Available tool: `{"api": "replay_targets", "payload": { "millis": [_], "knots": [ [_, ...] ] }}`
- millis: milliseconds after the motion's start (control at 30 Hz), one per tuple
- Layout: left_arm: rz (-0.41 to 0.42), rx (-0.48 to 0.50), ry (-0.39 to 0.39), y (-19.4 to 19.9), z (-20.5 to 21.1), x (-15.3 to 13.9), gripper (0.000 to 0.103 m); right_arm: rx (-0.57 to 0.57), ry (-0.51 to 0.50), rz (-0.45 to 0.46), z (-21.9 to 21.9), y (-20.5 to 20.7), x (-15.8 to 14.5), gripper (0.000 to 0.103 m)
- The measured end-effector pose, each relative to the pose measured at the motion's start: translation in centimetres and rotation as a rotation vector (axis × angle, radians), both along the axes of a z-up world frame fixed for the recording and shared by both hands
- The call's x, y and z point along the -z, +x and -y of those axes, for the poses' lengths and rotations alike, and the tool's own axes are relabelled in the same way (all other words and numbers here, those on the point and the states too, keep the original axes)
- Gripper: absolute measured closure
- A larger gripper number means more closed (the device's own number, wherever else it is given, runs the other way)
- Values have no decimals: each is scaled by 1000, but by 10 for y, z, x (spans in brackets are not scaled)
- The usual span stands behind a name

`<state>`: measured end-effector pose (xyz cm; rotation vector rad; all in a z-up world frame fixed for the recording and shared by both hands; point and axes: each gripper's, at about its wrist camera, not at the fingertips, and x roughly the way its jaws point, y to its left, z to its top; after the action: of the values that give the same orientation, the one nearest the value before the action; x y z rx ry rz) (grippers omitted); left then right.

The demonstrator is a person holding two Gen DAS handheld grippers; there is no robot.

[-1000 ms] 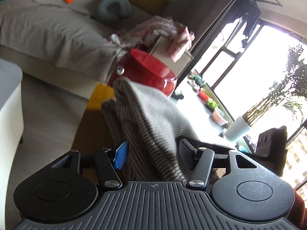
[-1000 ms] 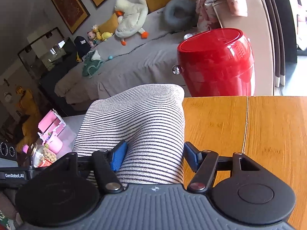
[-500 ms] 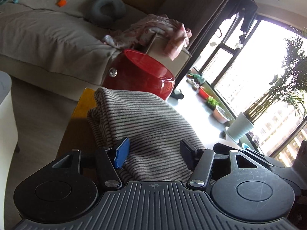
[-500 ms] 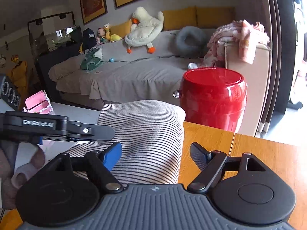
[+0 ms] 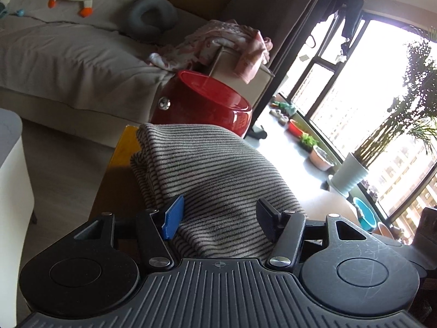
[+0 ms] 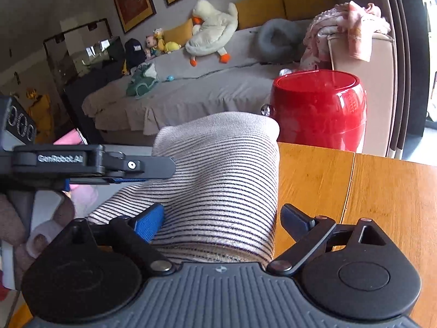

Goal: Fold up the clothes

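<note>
From the left wrist, the grey-and-black striped knit garment lies bunched on the orange wooden table, between the spread fingers of the left gripper, unpinched. One glossy red drum stool stands behind.

From the right wrist, the right gripper likewise gapes around the cloth; one white plush duck rests on the grey sofa.

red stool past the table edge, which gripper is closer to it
Right, probably. The right gripper sits at the striped garment's near end, with the red stool ahead to its right. The left gripper reaches in from the garment's far left side.
</note>
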<state>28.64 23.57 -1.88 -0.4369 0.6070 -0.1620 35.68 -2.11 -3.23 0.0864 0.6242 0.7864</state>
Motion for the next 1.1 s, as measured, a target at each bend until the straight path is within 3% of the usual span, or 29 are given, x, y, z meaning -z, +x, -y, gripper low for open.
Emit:
{"api": "replay_targets", "payload": {
  "millis": [67,233,367,400,433,500,600,667,867,1100],
  "knots": [
    [8,-4,12,-3,4,1,40,34,-25,30,6,-7,0,48],
    [27,-5,128,-6,17,-1,39,18,-106,85,0,-9,5,45],
    [60,-22,170,-25,24,-6,37,66,-52,54,23,-21,7,22],
    [61,-33,174,-35,27,-8,27,78,-39,46,29,-25,8,20],
    [61,-45,178,-46,30,-9,23,89,-26,39,34,-28,8,18],
    [57,-69,180,-68,37,-10,20,113,1,23,46,-34,10,3],
    [28,-109,162,-97,52,-3,7,149,42,0,63,-43,11,0],
    [-9,-116,152,-112,64,5,6,169,48,-19,74,-51,14,0],
    [-84,-160,216,-137,97,21,0,206,-37,-72,94,-82,21,0],
    [-126,-248,366,-155,124,24,0,297,-306,-21,93,-112,28,0]
  ]
}}
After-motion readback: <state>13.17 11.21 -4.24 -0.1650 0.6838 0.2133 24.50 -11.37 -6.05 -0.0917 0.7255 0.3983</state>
